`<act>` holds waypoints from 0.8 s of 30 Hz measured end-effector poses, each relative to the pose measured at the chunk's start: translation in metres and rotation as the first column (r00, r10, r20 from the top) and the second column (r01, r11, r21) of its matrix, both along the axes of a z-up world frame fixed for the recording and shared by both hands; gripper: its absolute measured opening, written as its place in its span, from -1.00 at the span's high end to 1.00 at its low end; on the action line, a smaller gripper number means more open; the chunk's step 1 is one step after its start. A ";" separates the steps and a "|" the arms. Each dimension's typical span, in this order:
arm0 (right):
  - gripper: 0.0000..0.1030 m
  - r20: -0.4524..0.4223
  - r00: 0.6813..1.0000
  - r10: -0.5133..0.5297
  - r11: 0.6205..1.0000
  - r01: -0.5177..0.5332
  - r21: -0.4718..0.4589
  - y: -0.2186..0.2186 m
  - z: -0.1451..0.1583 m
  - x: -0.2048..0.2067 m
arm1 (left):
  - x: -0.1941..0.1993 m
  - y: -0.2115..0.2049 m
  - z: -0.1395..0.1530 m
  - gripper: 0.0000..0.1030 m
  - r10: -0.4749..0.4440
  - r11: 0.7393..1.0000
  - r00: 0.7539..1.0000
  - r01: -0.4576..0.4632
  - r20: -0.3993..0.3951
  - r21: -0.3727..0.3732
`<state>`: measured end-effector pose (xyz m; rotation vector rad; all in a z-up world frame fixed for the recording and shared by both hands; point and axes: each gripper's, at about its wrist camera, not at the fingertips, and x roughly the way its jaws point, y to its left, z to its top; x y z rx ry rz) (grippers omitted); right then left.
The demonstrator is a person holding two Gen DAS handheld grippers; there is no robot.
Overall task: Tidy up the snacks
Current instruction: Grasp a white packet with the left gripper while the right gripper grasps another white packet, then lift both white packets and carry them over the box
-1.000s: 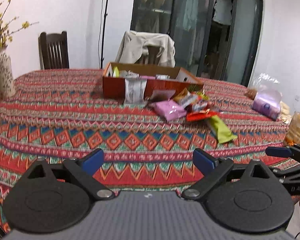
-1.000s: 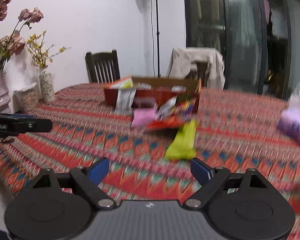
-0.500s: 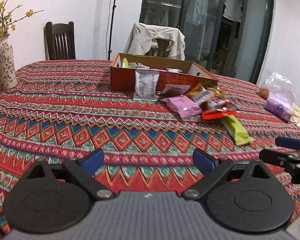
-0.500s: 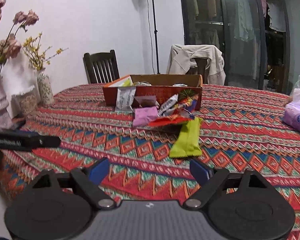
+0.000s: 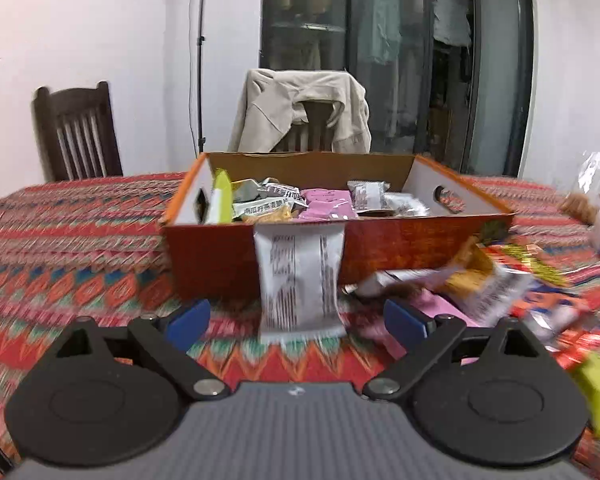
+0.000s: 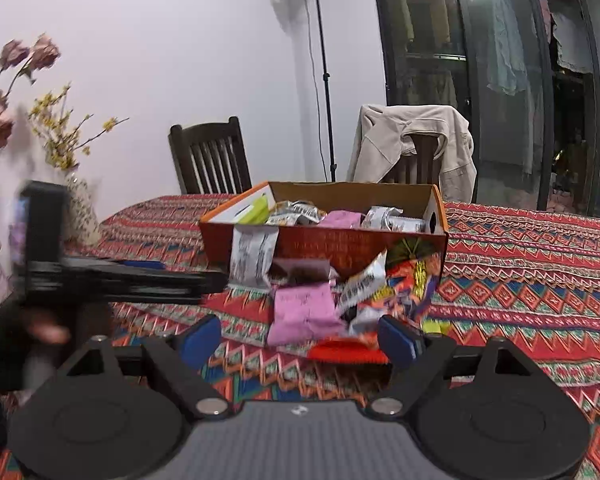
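While the left gripper (image 5: 296, 322) hangs low over the patterned tablecloth (image 5: 60, 248), its blue-padded fingers (image 5: 188, 318) stand wide and are closing slightly, gripping nothing. Between them, a little ahead, the lower edge of a white wrapped snack (image 5: 298, 280) rests on the cloth; the packet leans upright against the front wall of the orange cardboard box (image 5: 400, 246). Inside the box lie more snacks: a yellow-green stick (image 5: 221, 200) at the left end, white packets and a pink packet (image 5: 326, 204) in the middle. To the right of the white snack, a blurred heap of loose wrappers (image 5: 484, 284) spreads over the cloth beside the box's front corner.

From the right wrist view, the left gripper's dark fingers (image 6: 132, 280) reach in from the left edge toward that white snack (image 6: 252, 256). Further right, a pink packet (image 6: 302, 312) and a red wrapper (image 6: 348, 350) lie on the cloth just ahead of the right gripper (image 6: 300, 336), whose fingers are also wide, closing, and touch nothing. Behind the box stands a chair draped with a beige jacket (image 6: 414, 144).
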<state>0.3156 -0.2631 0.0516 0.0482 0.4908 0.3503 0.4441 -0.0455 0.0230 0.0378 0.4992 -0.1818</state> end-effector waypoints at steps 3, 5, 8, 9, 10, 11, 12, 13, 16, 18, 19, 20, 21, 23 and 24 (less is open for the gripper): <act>-0.64 -0.025 1.000 -0.010 1.000 0.011 0.021 0.000 -0.002 0.016 | 0.026 -0.005 -0.007 -0.70 -0.017 1.000 1.000 0.017 0.002 -0.010; -0.64 -0.039 0.999 -0.016 1.000 0.017 0.022 0.000 -0.003 0.028 | 0.037 -0.006 -0.010 -0.19 -0.047 0.999 0.999 0.046 -0.005 -0.025; -0.63 -0.060 0.998 -0.037 0.999 0.038 0.015 0.004 -0.003 0.050 | 0.045 0.002 -0.013 0.13 -0.070 0.994 0.996 0.066 -0.047 -0.087; -0.55 -0.066 0.997 -0.045 0.999 0.046 0.021 0.005 -0.001 0.060 | 0.043 0.005 -0.012 0.19 -0.066 0.994 0.997 0.061 -0.048 -0.089; -0.53 -0.071 0.997 -0.044 0.998 0.046 0.031 0.005 0.001 0.068 | 0.039 0.008 -0.010 0.20 -0.066 0.995 0.996 0.062 -0.053 -0.076; -0.53 -0.073 0.996 -0.042 0.998 0.046 0.044 0.005 0.004 0.077 | 0.034 0.010 -0.007 0.21 -0.065 0.996 0.996 0.061 -0.063 -0.059; -0.53 -0.072 0.997 -0.041 0.998 0.045 0.053 0.007 0.008 0.087 | 0.028 0.014 -0.003 0.21 -0.060 0.997 0.995 0.057 -0.075 -0.043; -0.53 -0.073 0.996 -0.040 0.998 0.044 0.052 0.009 0.010 0.096 | 0.019 0.020 0.002 0.21 -0.062 0.998 0.995 0.059 -0.082 -0.033; -0.53 -0.107 0.994 -0.020 0.999 0.023 0.028 0.026 0.009 0.131 | -0.009 0.041 0.014 0.21 -0.043 0.998 0.996 0.040 -0.075 -0.052; -0.50 -0.152 0.988 -0.015 1.000 0.014 -0.005 0.042 0.000 0.159 | -0.028 0.056 0.019 0.21 -0.010 0.996 0.998 0.004 -0.067 -0.088; -0.37 -0.175 0.984 -0.022 1.000 0.019 -0.022 0.049 -0.006 0.171 | -0.036 0.063 0.020 0.21 0.005 0.994 0.998 -0.012 -0.063 -0.112; -0.33 -0.200 0.979 -0.035 0.999 0.028 -0.037 0.057 -0.012 0.182 | -0.043 0.070 0.021 0.21 0.018 0.990 0.998 -0.026 -0.060 -0.136; -0.22 -0.230 0.972 -0.048 0.998 0.038 -0.051 0.064 -0.020 0.193 | -0.050 0.075 0.021 0.21 0.032 0.987 0.998 -0.041 -0.060 -0.156; -0.17 -0.270 0.960 -0.068 0.993 0.039 -0.110 0.077 -0.033 0.205 | -0.059 0.082 0.022 0.21 0.049 0.981 0.997 -0.061 -0.066 -0.187; -0.16 -0.280 0.957 -0.079 0.989 0.041 -0.139 0.082 -0.041 0.206 | -0.062 0.084 0.021 0.21 0.052 0.978 0.996 -0.065 -0.070 -0.198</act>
